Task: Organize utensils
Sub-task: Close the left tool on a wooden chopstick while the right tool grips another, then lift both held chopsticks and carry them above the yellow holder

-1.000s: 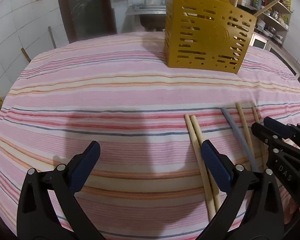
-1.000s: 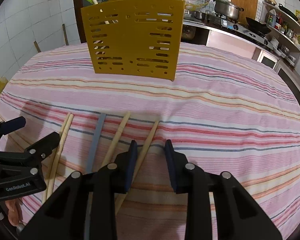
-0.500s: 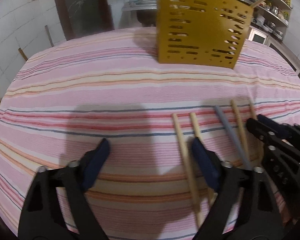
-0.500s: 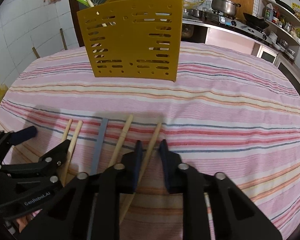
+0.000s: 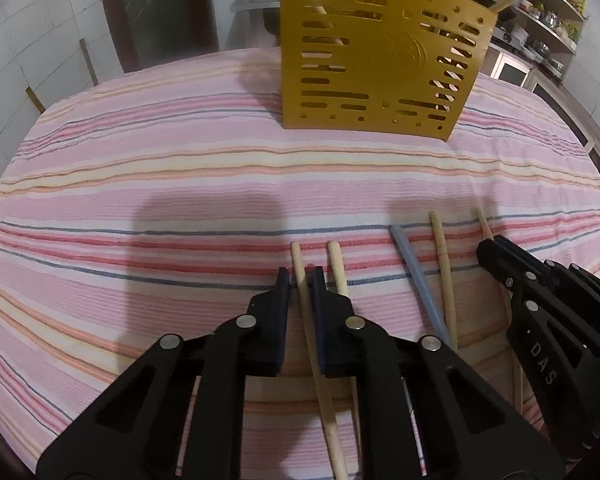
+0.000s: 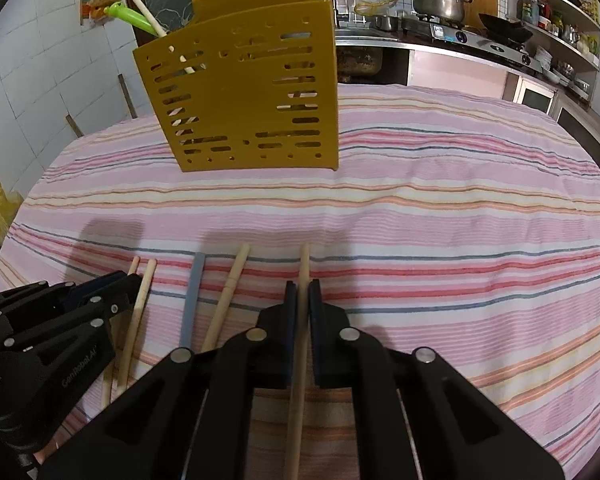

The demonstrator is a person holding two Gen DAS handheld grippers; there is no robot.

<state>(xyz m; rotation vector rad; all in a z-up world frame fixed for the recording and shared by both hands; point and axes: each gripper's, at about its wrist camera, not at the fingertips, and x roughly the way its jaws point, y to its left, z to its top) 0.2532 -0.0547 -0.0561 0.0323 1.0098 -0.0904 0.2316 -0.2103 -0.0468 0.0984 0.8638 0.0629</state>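
Both claws have been closing: left claw [image 5: 300, 278] is gripping one chopstick [image 5: 305, 300], right claw [image 6: 302, 290] another chopstick [image 6: 300, 340], ready for lifting into the holder [image 6: 252, 92].

Matt woven cloth [image 5: 180, 184], smooth wooden chopsticks [image 5: 338, 264]; glossy plastic holder [image 5: 380, 60]
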